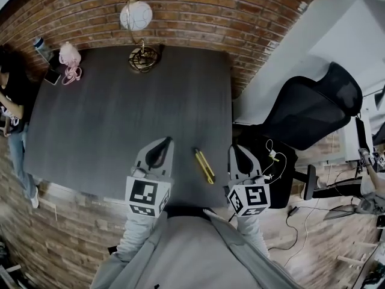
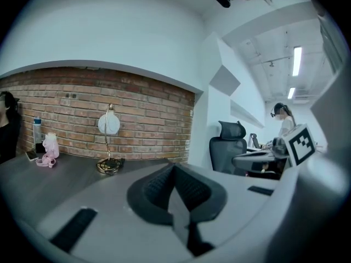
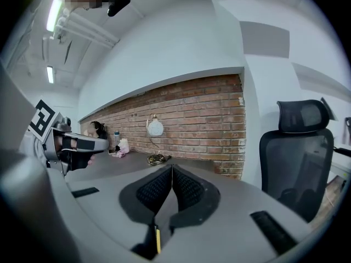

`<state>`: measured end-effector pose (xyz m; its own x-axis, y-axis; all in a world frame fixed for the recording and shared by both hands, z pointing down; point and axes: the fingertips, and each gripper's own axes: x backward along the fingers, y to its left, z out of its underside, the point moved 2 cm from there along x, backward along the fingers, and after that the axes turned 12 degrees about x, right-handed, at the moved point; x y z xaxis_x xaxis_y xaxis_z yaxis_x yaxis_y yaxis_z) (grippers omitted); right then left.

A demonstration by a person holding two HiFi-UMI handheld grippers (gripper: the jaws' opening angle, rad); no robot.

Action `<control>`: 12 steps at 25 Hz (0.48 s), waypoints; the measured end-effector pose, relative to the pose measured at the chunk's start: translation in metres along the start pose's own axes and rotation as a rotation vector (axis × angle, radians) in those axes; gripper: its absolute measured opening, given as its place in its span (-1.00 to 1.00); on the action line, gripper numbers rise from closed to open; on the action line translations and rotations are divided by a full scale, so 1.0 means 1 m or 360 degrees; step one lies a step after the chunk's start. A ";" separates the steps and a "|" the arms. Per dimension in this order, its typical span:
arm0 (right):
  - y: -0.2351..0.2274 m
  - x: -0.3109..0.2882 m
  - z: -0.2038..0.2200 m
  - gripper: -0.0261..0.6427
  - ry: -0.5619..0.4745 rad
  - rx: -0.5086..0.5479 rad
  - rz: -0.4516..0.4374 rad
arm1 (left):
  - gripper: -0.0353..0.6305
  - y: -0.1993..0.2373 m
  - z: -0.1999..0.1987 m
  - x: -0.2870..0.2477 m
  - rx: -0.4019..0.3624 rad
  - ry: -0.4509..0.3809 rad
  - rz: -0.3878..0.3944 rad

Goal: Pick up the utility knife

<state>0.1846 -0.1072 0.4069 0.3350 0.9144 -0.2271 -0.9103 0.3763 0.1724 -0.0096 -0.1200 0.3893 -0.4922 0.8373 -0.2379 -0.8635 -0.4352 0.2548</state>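
Observation:
The utility knife (image 1: 204,165), yellow and black, lies on the dark grey table (image 1: 120,119) near its front right corner. It sits between my two grippers, both held low over the table's near edge. My left gripper (image 1: 164,143) is to the knife's left, its ribbed pads (image 2: 189,186) closed together with nothing between them. My right gripper (image 1: 235,150) hangs at the table's right edge, just right of the knife, also shut and holding nothing. In the right gripper view, a yellow sliver of the knife (image 3: 158,240) shows below the shut right gripper (image 3: 171,171).
A lamp with a white globe (image 1: 136,15) and brass base (image 1: 143,58) stands at the table's far edge. A pink item (image 1: 70,61), a bottle (image 1: 41,47) and a phone (image 1: 51,76) sit far left. A black office chair (image 1: 313,110) stands right of the table, a person (image 1: 11,104) left.

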 end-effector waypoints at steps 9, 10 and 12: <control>0.006 -0.010 0.018 -0.87 0.0068 -0.0016 -0.0069 | -0.84 -0.002 0.007 -0.008 0.0011 0.0035 0.0022; 0.007 -0.011 0.021 -0.87 0.0080 -0.0013 -0.0081 | -0.84 -0.002 0.009 -0.009 0.0014 0.0043 0.0025; 0.011 -0.015 0.026 -0.87 0.0104 -0.0006 -0.0112 | -0.84 -0.001 0.012 -0.010 0.0017 0.0061 0.0027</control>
<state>0.1761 -0.1128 0.4371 0.3820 0.8740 -0.3005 -0.8859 0.4388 0.1502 -0.0023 -0.1235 0.4030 -0.5110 0.8164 -0.2691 -0.8538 -0.4456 0.2693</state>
